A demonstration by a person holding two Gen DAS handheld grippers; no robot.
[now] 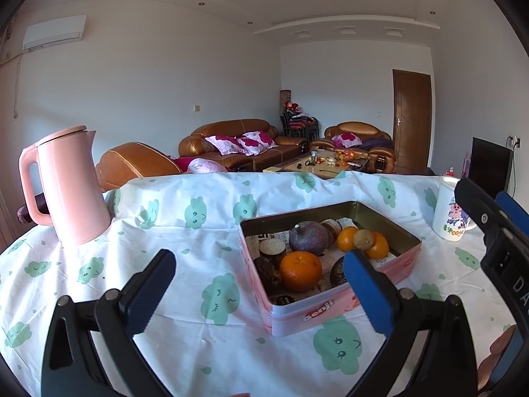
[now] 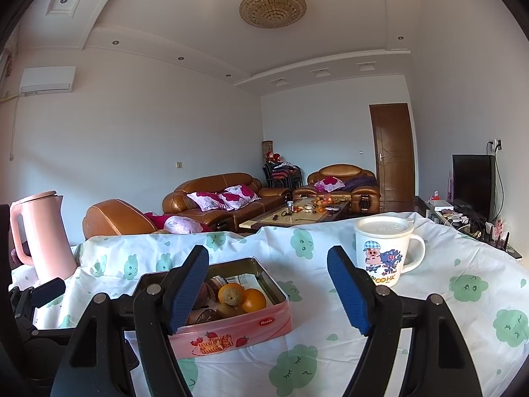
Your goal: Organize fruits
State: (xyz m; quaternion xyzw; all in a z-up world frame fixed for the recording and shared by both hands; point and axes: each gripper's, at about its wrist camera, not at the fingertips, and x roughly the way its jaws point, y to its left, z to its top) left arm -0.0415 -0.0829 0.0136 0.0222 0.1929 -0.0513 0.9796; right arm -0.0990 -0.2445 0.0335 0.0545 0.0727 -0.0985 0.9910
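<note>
A home living room: brown leather sofas [image 2: 211, 198] with floral cushions stand far off around a cluttered coffee table [image 2: 297, 213], a TV [image 2: 472, 183] at right, a wooden door [image 2: 393, 154], an air conditioner [image 2: 46, 80] high left, a ceiling lamp [image 2: 272, 7].

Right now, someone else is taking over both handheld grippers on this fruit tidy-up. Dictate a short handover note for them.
Left gripper: open, empty, low over the cloud-print tablecloth beside the tin.
Right gripper: open, empty, facing the gap between tin and white cartoon mug.
Fruit: all that is visible sits in the open pink rectangular tin: large orange, two smaller oranges, purple round fruit, several brown ones.
Pink kettle stands far left.
Done: no loose fruit shows on the table.
Left: whether sorting inside the tin remains, I cannot tell.
</note>
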